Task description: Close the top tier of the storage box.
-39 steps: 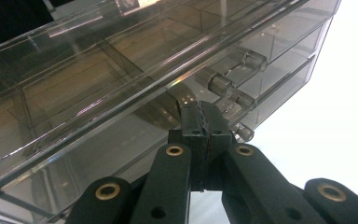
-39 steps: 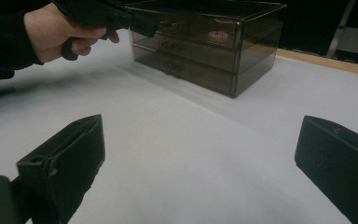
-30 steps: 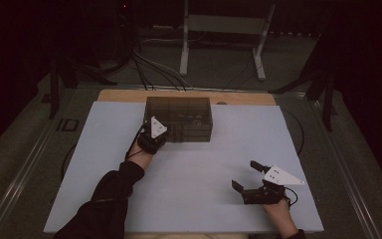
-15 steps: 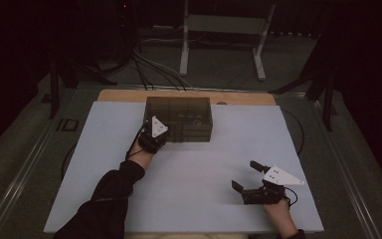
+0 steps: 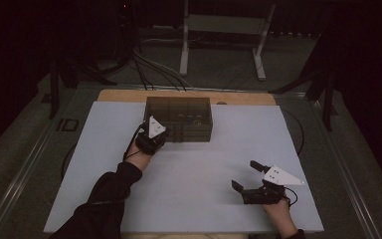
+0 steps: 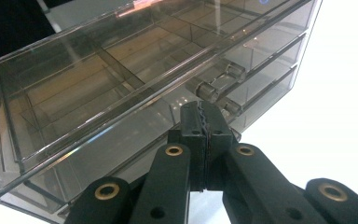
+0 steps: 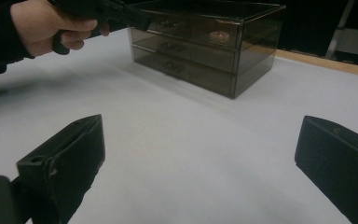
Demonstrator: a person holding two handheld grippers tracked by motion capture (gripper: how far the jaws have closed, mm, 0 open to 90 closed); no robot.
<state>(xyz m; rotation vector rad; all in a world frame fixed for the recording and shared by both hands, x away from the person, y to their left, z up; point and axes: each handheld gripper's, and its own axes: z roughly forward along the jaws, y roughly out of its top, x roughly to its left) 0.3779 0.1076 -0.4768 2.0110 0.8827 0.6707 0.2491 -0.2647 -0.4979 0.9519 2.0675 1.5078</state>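
A smoky clear box of three drawers (image 5: 179,118) stands at the back middle of the white board; its front with the small drawer handles (image 6: 214,87) faces me. My left gripper (image 5: 164,133) is at the box's front left, jaws pressed together, tips (image 6: 206,112) right under a handle; I cannot tell whether anything thin is pinched. From the right gripper view the box (image 7: 200,46) is ahead and the left gripper (image 7: 133,18) reaches its top drawer. My right gripper (image 5: 246,175) rests at the front right, jaws wide apart (image 7: 200,154), nothing between them.
The white board (image 5: 194,169) lies on a wooden table whose edge (image 5: 129,95) shows at the back. Small round things sit inside the top drawer (image 7: 219,36). Beyond the table are cables (image 5: 149,69) and a metal stand (image 5: 184,50) on a dark floor.
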